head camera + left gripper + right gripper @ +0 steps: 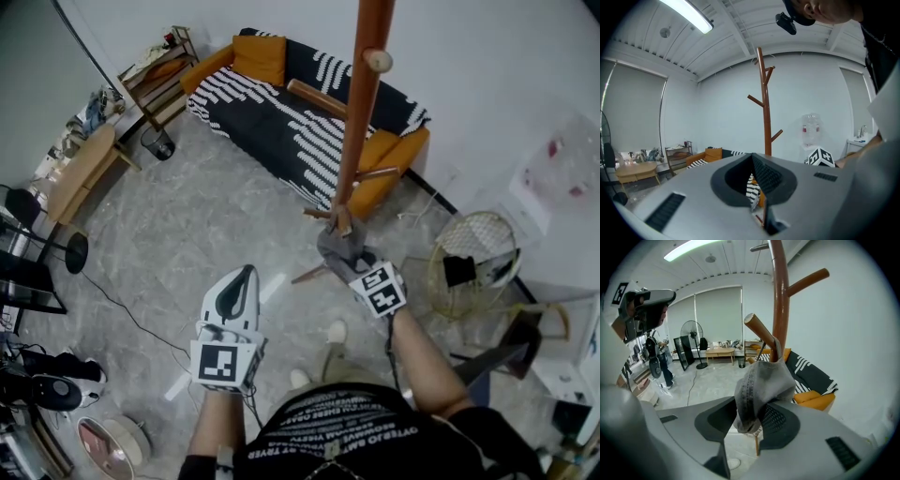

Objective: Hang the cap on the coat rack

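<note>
Cap [761, 385] draped on low peg [758, 330] of rack [779, 296], near pole, long axis hanging straight down between jaws of right gripper [749, 420]. Jaws wide apart, no squeeze on cloth. Likely retreat: back, away from pole. Left gripper [754, 183] closed, empty, farther off.

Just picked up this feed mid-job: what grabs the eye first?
The grey cap draped over a peg of the brown coat rack, dead centre in the right gripper view. The right gripper is open around the cap's hanging edge. Behind the rack stands a black-and-white patterned sofa with orange cushions.
</note>
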Demonstrator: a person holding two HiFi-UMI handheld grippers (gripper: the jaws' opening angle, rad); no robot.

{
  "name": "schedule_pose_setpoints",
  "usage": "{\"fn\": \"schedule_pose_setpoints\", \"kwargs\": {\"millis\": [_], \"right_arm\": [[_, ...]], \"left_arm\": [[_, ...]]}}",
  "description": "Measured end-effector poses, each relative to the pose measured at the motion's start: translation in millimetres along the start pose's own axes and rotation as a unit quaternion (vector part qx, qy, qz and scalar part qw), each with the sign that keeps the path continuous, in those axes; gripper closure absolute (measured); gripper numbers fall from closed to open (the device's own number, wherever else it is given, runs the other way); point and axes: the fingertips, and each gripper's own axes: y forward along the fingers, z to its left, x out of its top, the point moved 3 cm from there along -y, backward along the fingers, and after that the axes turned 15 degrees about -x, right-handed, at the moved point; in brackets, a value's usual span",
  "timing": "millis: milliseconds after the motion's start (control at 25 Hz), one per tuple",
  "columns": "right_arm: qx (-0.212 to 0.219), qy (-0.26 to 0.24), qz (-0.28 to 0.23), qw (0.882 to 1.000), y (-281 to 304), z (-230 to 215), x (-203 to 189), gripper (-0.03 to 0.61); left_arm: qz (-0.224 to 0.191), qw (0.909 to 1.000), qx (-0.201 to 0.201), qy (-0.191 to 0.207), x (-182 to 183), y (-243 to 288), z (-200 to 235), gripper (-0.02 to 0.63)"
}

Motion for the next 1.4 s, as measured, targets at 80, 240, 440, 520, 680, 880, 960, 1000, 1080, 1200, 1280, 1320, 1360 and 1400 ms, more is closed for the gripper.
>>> {"fn": "schedule_pose_setpoints", "kwargs": {"millis": [80, 240, 440, 520, 680, 880, 960, 1000, 1080, 1200, 1280, 1320, 1360, 1400], "right_arm": [[-0.002, 0.004, -0.003, 1.000, -9, 1, -1, 0.440], [-0.027, 0.002, -0.007, 1.000, -32, -4, -6, 0.438], [-0.048, 0.027, -0.069, 0.996, -88, -7, 11, 0.505], [-0.060, 0.034, -0.097, 0.993, -111, -7, 21, 0.557], [-0.066, 0.045, -0.145, 0.986, -157, 0, 38, 0.574], [-0.081, 0.021, -0.186, 0.979, -213, 12, 58, 0.575], [-0.089, 0.024, -0.208, 0.974, -234, 18, 68, 0.576], [-0.091, 0.024, -0.216, 0.972, -244, 21, 72, 0.576], [-0.094, 0.020, -0.225, 0.970, -263, 26, 77, 0.576], [-0.100, 0.017, -0.237, 0.966, -283, 33, 78, 0.576], [-0.103, 0.018, -0.241, 0.965, -292, 37, 77, 0.575], [-0.105, 0.020, -0.242, 0.964, -297, 40, 77, 0.576], [-0.107, 0.022, -0.242, 0.964, -301, 43, 76, 0.575], [-0.108, 0.023, -0.241, 0.964, -304, 45, 76, 0.575]], "left_arm": [[-0.004, 1.0000, 0.001, 0.003, 4, -6, -1, 0.611], [-0.012, 0.9999, -0.003, 0.012, 13, -20, -8, 0.611], [-0.022, 0.9994, -0.007, 0.027, 24, -40, -20, 0.612], [-0.031, 0.9991, 0.001, 0.028, 28, -50, -22, 0.611], [-0.046, 0.9986, 0.007, 0.025, 32, -66, -32, 0.612], [-0.060, 0.9974, -0.011, 0.039, 37, -87, -50, 0.612], [-0.063, 0.9971, -0.012, 0.041, 39, -97, -53, 0.612], [-0.063, 0.9970, -0.013, 0.042, 40, -102, -54, 0.612], [-0.066, 0.9965, -0.016, 0.047, 43, -113, -58, 0.612], [-0.071, 0.9958, -0.019, 0.055, 45, -127, -66, 0.612], [-0.073, 0.9955, -0.020, 0.058, 45, -133, -70, 0.612], [-0.074, 0.9953, -0.020, 0.059, 45, -136, -72, 0.612], [-0.074, 0.9952, -0.022, 0.060, 45, -140, -74, 0.612], [-0.074, 0.9951, -0.023, 0.060, 44, -143, -75, 0.612]]}}
